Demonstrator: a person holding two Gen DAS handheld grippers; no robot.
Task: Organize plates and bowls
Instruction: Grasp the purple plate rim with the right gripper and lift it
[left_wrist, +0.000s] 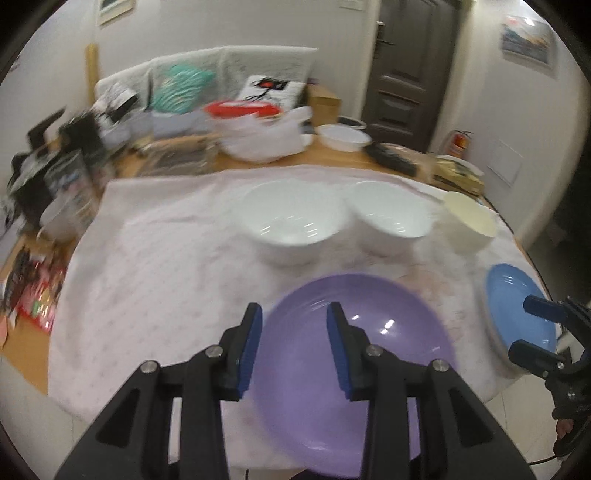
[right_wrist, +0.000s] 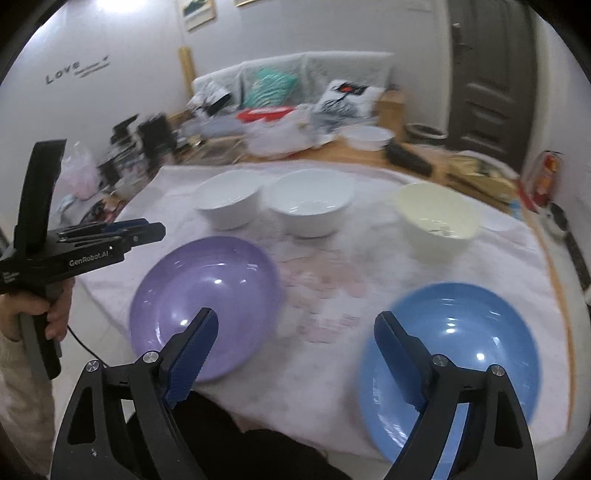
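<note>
A purple plate (left_wrist: 354, 373) lies at the table's near edge; it also shows in the right wrist view (right_wrist: 207, 299). A blue plate (right_wrist: 469, 354) lies to its right, also seen in the left wrist view (left_wrist: 513, 306). Two white bowls (left_wrist: 291, 218) (left_wrist: 391, 212) and a cream bowl (left_wrist: 471, 218) stand behind them; in the right wrist view they are the white bowls (right_wrist: 231, 199) (right_wrist: 312, 205) and the cream bowl (right_wrist: 437, 218). My left gripper (left_wrist: 294, 317) is open and empty above the purple plate's near left rim. My right gripper (right_wrist: 295, 326) is wide open and empty, above the cloth between both plates.
A pale pink cloth (left_wrist: 155, 266) covers the wooden table. Clutter stands at the back: a white basin (left_wrist: 343, 136), bags, boxes and dark items on the left (left_wrist: 62, 162). A sofa with cushions (left_wrist: 229, 77) and a dark door (left_wrist: 413, 70) lie behind.
</note>
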